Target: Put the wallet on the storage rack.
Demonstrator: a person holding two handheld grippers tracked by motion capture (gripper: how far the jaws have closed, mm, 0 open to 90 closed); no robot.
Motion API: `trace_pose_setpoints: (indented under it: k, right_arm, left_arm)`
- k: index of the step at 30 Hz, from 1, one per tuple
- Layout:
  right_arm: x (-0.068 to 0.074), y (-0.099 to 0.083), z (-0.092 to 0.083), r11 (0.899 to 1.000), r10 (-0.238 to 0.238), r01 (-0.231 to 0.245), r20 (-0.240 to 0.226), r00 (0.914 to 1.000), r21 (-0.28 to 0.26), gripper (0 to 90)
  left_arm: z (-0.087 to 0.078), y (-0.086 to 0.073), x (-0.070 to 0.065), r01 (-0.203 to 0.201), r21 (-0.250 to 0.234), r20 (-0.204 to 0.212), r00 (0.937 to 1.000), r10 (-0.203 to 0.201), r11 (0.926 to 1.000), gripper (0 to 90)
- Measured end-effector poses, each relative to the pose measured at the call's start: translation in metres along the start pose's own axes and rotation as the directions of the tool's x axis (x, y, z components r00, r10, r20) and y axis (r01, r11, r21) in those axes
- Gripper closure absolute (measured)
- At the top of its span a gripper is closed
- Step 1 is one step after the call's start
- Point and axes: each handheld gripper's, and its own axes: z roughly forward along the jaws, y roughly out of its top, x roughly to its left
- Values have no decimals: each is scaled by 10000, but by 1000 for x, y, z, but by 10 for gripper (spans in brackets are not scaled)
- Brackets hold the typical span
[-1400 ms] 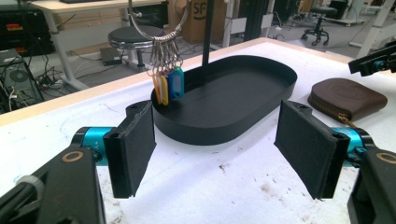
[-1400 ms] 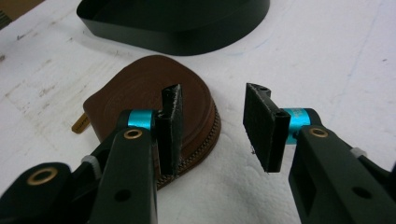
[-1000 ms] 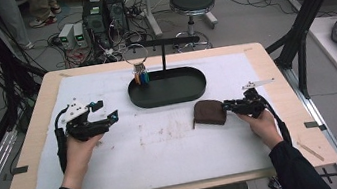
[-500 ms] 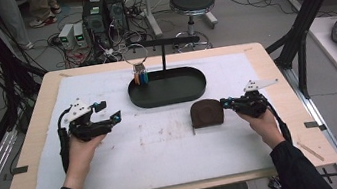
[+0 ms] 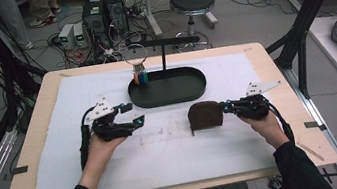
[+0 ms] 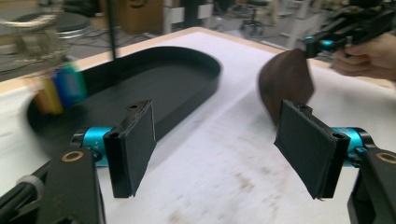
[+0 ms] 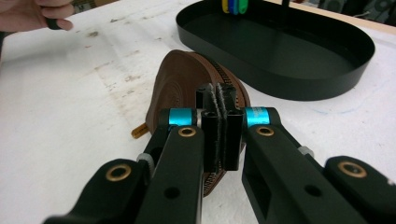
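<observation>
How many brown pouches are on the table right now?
1: the brown pouch stands on the white mat, in front of the black tray, pinched at its edge by the right gripper.

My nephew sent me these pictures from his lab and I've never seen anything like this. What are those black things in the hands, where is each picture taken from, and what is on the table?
A person sits at a table and holds a hand tool in each hand: a gripper with two flat black jaws. One picture looks down from above the table. The other two come from small cameras that ride on the grippers and look along their jaws.

In the high view the left gripper is at the left, and in its own view its jaws stand wide apart with nothing between them. The right gripper is shut on the edge of a brown zipped pouch, which stands on its edge on the white mat; its zip shows in the right gripper view.

Behind them lies a black oval tray with a thin stand, from which coloured tags hang on a ring.
</observation>
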Motion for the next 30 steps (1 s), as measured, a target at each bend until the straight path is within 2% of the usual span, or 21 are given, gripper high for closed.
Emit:
trace_pose_setpoints:
  k: [5, 8, 12, 15, 17, 21, 23, 29, 30]
  right_arm:
    - [2, -1, -2, 9998, -183, 184, -165, 9997, 36, 900]
    - [3, -2, -4, 9996, -274, 276, -248, 9993, 106, 900]
    - [4, -3, -6, 9991, -395, 400, -362, 9986, 136, 900]
    - [4, -4, -6, 9989, -451, 456, -465, 9979, 116, 900]
    - [4, -4, -7, 9986, -506, 513, -565, 9971, 125, 900]
    - [5, -4, -8, 9977, -659, 670, -794, 9947, 115, 900]
    - [5, -5, -8, 9973, -715, 727, -876, 9936, 113, 900]
    - [4, -6, -9, 9964, -814, 835, -1069, 9909, 153, 900]
    - [4, -6, -9, 9961, -854, 875, -1113, 9901, 145, 900]
  left_arm:
    - [36, 2, -15, -266, 203, 887, 9958, 247, 9994, 283]
    - [55, 4, -22, -363, 364, 1238, 9918, 315, 9987, 283]
    - [76, 2, -28, -60, 268, 1629, 9866, 16, 9996, 286]
    - [91, 2, -31, -220, 564, 1995, 9798, 103, 9982, 285]
    - [102, 3, -33, -255, 569, 2348, 9720, 115, 9981, 285]
    - [119, 2, -35, -435, 753, 2547, 9667, 230, 9962, 284]
    - [126, 1, -34, -301, 930, 2623, 9650, 47, 9952, 285]
    - [138, -2, -28, -250, 962, 2815, 9596, -31, 9950, 287]
    - [140, -1, -27, -288, 918, 2919, 9564, 7, 9954, 288]
